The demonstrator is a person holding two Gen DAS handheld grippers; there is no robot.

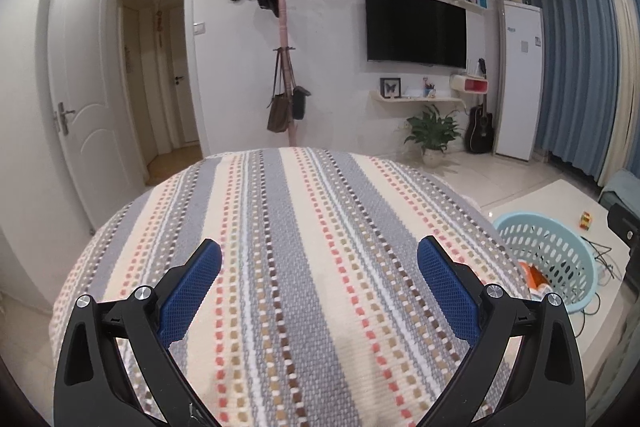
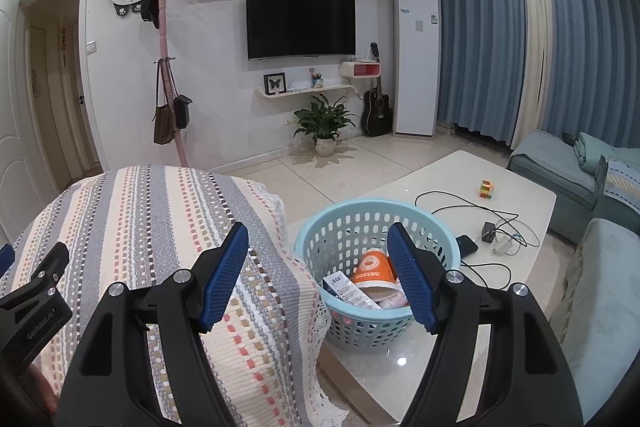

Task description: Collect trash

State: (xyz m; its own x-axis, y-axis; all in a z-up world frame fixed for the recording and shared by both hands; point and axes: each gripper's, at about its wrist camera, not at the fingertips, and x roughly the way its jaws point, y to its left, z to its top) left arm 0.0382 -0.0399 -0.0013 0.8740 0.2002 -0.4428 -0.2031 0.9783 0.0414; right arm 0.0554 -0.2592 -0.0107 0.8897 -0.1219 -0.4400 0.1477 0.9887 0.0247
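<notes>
Both the left tool (image 1: 319, 259) and right tool (image 2: 318, 259) gape wide, empty. The blue basket (image 2: 320, 227) on the tabletop (image 2: 460, 171) already holds an orange cup (image 2: 374, 269). Scan for leftover trash first.

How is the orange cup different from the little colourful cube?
The orange cup lies tipped over inside the blue basket, but the colourful cube stands out on the white table. The cup is orange with white print; the cube has many colours. The cup is round with an open mouth; the cube is blocky. Neither is in a claw.
</notes>
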